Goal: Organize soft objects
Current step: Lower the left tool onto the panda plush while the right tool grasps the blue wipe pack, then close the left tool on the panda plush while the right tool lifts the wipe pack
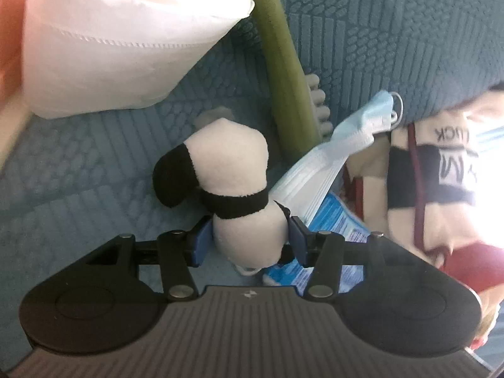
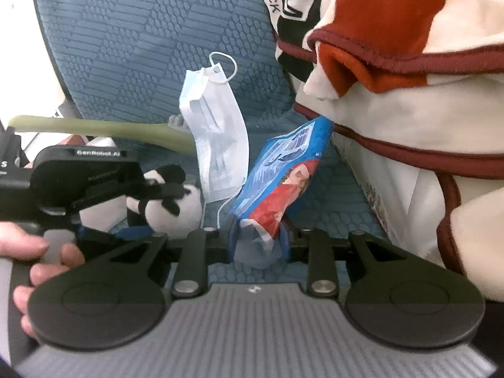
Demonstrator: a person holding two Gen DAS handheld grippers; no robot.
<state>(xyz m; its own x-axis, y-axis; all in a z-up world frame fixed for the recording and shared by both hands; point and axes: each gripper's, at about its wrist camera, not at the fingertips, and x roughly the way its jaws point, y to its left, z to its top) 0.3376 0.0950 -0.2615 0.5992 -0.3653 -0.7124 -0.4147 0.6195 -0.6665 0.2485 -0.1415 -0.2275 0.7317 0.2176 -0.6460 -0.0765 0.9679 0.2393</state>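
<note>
We hold the panda [image 1: 234, 170] at centre frame in the left gripper [image 1: 250, 241], jaws half open, pads pressing its white body; its long axis runs up the frame, black limb pointing left. The right gripper [image 2: 258, 241], jaws narrow, pinches the packet [image 2: 280, 182], which leans toward the upper right. The mask [image 2: 217, 138] stands just behind it on the cushion [image 2: 126, 47]. We should lift both slowly, keeping the grips firm, clear of the mask.

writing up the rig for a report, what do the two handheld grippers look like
Both match: the left gripper and right gripper have black linkage arms with silver pivot pins, blue pads on the jaws, round black discs either side and a ribbed grey body with a small white logo.
</note>
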